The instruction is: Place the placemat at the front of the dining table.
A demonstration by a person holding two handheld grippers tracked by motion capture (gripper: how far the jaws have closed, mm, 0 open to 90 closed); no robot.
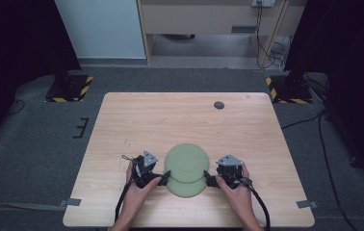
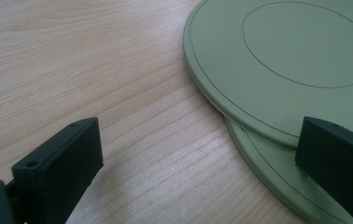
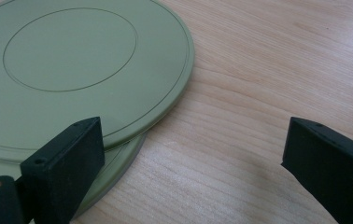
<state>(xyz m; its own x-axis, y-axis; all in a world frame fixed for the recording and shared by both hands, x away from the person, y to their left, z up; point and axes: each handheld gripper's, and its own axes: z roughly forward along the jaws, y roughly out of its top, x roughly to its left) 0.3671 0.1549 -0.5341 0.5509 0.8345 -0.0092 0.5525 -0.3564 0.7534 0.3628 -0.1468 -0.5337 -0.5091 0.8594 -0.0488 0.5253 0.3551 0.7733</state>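
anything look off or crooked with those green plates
Yes: the two green plates are stacked off-centre. The upper plate sits shifted toward the far side, so the lower plate pokes out as a crescent at the near edge. No chips or spills show on the table.

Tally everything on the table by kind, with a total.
Green plates: 2, upper plate overlapping lower plate
Grippers: 2, left gripper and right gripper, both open
Total: 4
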